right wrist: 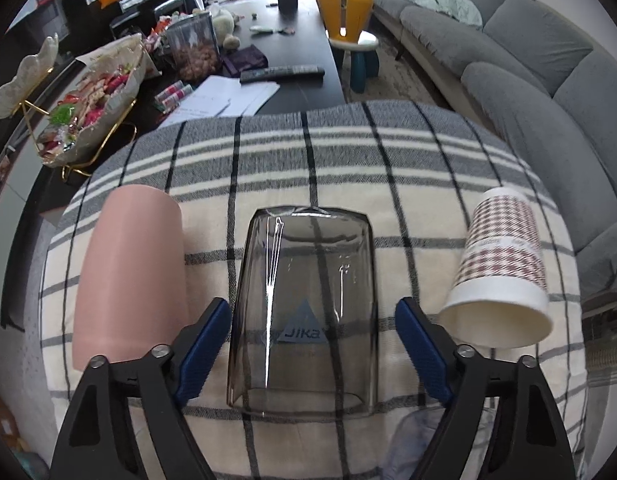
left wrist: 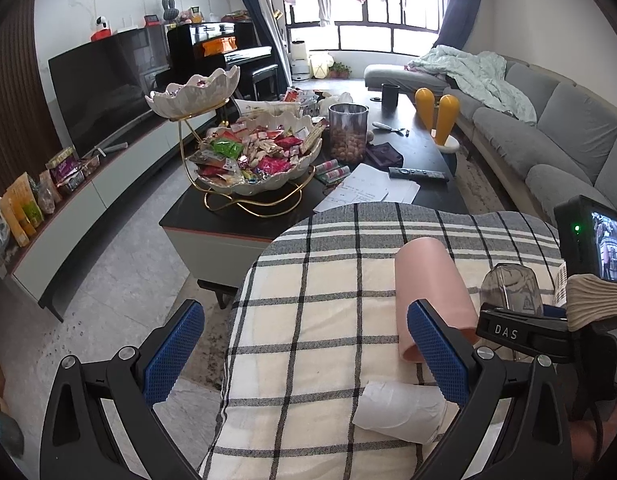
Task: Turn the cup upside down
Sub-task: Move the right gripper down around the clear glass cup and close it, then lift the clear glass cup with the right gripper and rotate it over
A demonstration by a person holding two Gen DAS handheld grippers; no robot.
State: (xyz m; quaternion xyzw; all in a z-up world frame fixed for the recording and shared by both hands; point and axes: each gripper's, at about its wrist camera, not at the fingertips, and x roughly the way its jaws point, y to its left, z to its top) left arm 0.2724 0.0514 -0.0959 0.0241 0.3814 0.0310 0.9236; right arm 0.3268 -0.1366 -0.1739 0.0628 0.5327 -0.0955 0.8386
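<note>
My right claw (right wrist: 312, 344) is spread wide around the empty smoky glass cup (right wrist: 304, 308) lying on the plaid-covered bench (right wrist: 348, 152), untouched, while my left claw (left wrist: 308, 356) gapes wide, holding nothing.

A clear glass cup (right wrist: 304, 308) is lying on a plaid blanket (right wrist: 348, 152) between the right gripper's (right wrist: 313, 354) spread jaws, flanked by a pink cup (right wrist: 132, 276) and a paper cup (right wrist: 502, 268).
</note>
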